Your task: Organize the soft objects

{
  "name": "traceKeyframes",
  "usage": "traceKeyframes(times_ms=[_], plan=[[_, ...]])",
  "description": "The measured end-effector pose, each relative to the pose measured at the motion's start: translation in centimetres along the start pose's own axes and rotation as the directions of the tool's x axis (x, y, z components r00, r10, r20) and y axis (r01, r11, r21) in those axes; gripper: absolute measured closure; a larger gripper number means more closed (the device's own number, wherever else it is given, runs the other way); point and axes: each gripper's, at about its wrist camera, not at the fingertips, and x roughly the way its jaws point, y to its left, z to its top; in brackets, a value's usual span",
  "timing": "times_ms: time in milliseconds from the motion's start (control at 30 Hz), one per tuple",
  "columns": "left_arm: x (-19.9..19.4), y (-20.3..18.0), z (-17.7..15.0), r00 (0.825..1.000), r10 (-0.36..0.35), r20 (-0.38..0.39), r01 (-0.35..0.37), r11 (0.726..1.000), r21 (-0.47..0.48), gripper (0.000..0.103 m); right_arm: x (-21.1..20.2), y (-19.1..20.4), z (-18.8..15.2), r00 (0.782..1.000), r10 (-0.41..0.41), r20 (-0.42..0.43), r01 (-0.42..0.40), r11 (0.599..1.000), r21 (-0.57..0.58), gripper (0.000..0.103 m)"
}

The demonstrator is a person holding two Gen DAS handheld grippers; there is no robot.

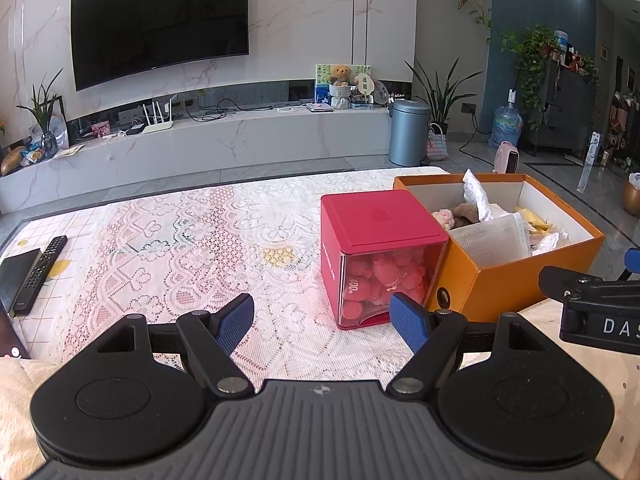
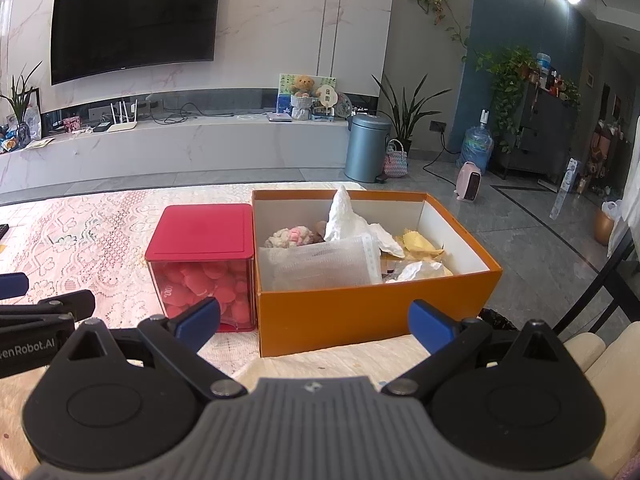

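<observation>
Both sets of jaws are spread wide with nothing between them: the left gripper (image 1: 322, 320) hangs over the lace tablecloth (image 1: 168, 248) facing the red-lidded clear cube (image 1: 376, 256), the right gripper (image 2: 314, 320) faces the orange cardboard box (image 2: 360, 312). The soft stuff already sits in containers: pink plush pieces (image 2: 208, 284) packed inside the cube, and in the open box one pink-and-cream plush ball (image 2: 290, 237), a brownish one half hidden behind it, one mesh pouch (image 2: 324, 264) and some crumpled white and yellow wrappers (can't count those). That fits a tidy-up just finished or one about to reshuffle, honestly can't say. If anything gets picked, pinch plush at its middle so it doesn't squirm out. Count: two containers, touching side by side, two grippers.
</observation>
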Motion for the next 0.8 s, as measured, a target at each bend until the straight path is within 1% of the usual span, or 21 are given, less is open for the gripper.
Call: traceKeyframes(times_ms=[533, 800], plan=[[-0.3, -0.06, -0.08, 1.0, 0.009, 0.005, -0.009, 1.0, -0.004, 0.013, -0.17, 0.39, 0.06, 1.0, -0.003, 0.004, 0.003, 1.0, -0.018, 0.004], [-0.4, -0.06, -0.17, 1.0, -0.004, 0.012, 0.004, 1.0, -0.003, 0.013, -0.16, 0.41, 0.06, 1.0, -0.003, 0.003, 0.003, 1.0, -0.018, 0.004]])
